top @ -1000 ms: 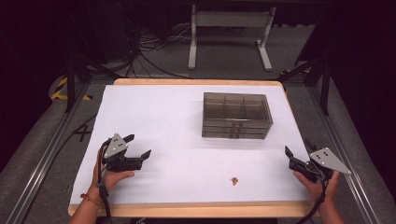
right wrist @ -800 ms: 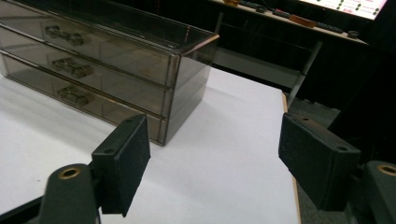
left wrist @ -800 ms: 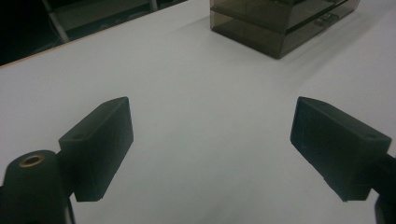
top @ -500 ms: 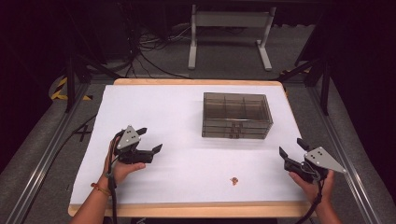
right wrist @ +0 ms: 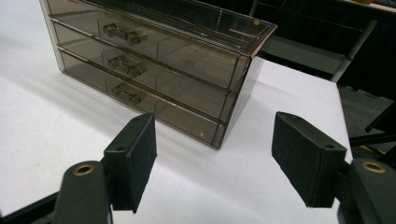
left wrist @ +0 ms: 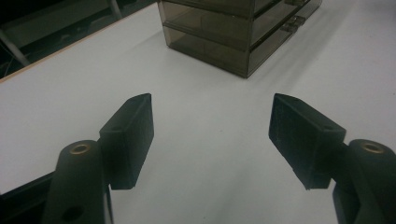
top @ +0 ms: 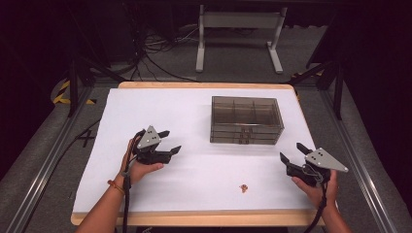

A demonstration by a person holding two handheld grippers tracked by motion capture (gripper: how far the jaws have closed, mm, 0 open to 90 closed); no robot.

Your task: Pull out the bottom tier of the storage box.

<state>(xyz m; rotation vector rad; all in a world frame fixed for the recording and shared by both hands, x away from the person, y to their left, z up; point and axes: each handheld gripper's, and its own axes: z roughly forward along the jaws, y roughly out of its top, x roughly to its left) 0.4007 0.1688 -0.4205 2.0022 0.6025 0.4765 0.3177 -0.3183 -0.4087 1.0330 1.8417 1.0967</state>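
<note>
White tabletop (top: 194, 111), wood-edged, carrying a smoked clear drawer box (top: 246, 120) toward its far right corner; dark floor, cables and a metal stand lie beyond the far edge. The box's long axis runs along the far edge, and its three stacked drawers, each with a knob (right wrist: 122, 33), face the near edge. A small brownish object (top: 244, 188), too small to identify, lies alone close to the near edge, right of centre.

Left gripper (top: 166, 142), at the left half of the tabletop: jaws apart with nothing between them, having just been closing; they point toward the box, which lies ahead and to the right, well apart. Right gripper (top: 292, 152), by the right edge: jaws likewise apart and empty, having narrowed slightly. The box's front right corner lies just ahead of them in the right gripper view.

Judged from this layout, the right hand is nearer both the drawer fronts and the small object; a drawer pull would travel toward the near edge.
</note>
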